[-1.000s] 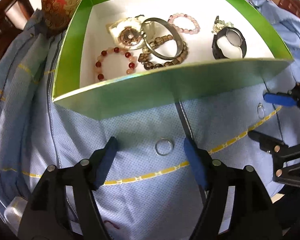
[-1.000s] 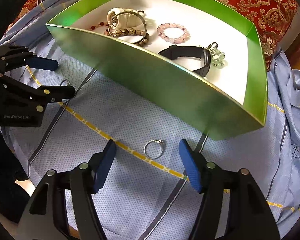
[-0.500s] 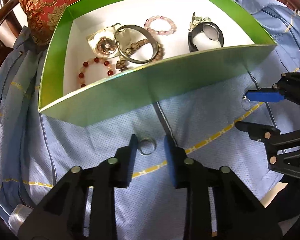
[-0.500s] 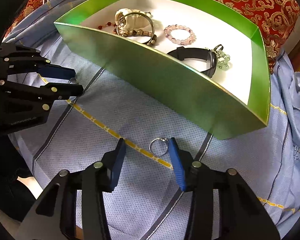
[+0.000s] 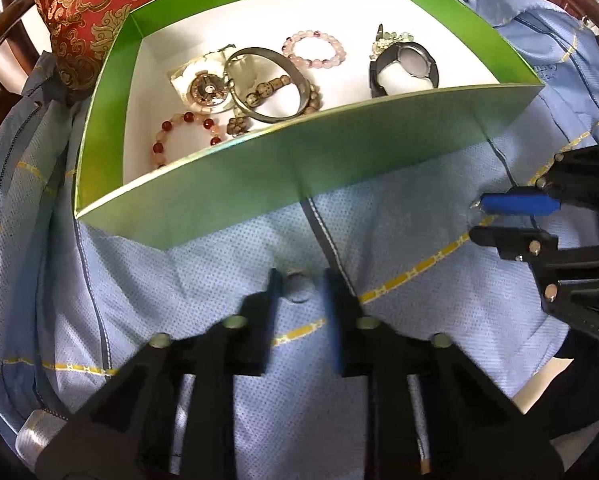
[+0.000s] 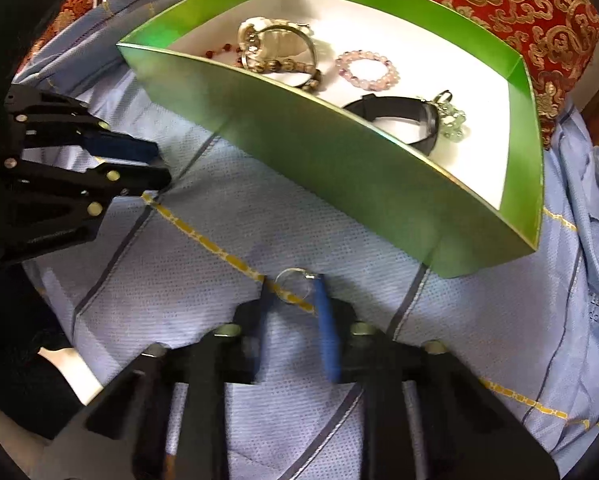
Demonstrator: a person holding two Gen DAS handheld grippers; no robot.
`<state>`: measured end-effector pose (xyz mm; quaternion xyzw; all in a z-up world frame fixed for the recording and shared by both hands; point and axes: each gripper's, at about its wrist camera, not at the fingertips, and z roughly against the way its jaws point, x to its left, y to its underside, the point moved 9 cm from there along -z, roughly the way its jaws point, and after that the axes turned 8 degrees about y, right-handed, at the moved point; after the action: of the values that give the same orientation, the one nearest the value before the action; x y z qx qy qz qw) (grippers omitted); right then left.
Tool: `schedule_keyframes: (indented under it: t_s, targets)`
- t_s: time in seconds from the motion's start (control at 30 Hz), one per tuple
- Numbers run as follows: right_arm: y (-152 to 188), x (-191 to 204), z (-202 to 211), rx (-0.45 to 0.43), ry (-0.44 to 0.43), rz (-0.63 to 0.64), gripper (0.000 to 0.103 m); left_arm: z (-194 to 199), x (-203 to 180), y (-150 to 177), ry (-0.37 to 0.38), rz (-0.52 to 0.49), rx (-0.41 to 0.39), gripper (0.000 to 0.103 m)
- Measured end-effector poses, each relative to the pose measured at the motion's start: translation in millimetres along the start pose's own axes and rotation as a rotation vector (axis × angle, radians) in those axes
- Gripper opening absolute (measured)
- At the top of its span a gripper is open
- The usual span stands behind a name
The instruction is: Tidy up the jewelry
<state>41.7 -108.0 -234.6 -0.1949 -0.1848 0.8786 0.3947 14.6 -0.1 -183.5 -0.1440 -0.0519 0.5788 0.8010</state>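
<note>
Tongs on both sides are drawn in narrow around small rings: the left gripper [image 5: 299,286] has its jaws close on either side of a plain ring [image 5: 297,288] on the blue cloth [image 5: 179,280], and the right gripper [image 6: 293,292] is nipping a thin ring [image 6: 295,282] that carries a small setting at its top. Whether either ring is truly pinched or only bracketed cannot be told, since both views are smeared by motion. Slippage looks like the main risk, as a thin hoop squeezed across its width could twist flat, pop out sideways and roll into the cloth's folds. The pads could also catch the soft cloth and drag it up with the ring. Just beyond the tips stands the near wall of the green box [image 5: 299,160], so each ring would need to be raised above that edge before going forward, or it may knock the wall and fall short. Inside, the bangle [image 5: 267,84], bead bracelets and watches crowd the left and middle. Bare white floor shows along the far wall and between the pink bracelet [image 5: 315,50] and the black watch [image 5: 403,68].
</note>
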Motion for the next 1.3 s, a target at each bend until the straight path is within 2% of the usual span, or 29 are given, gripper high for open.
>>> schedule_keyframes:
  t_s: [0.3,0.6,0.93,1.17,1.3]
  targets:
    - [-5,-5,12,-0.028,0.014,-0.013,0.02,7,4,-1,-0.026,0.009,-0.006,0.018]
    - [-16,-7,52,-0.126,-0.018,-0.04,0.02,37,-1,-15,-0.049,0.001,-0.115,0.018]
    - [-9,-6,33,-0.063,-0.011,-0.028,0.02,39,3,-11,-0.061,-0.008,-0.112,0.018]
    - [-29,-15,63,-0.144,-0.043,-0.073,0.02,61,4,-26,-0.053,0.019,-0.17,0.018]
    - [-65,-46,108,-0.254,-0.021,-0.115,0.02,93,18,-61,-0.074,0.065,-0.268,0.018]
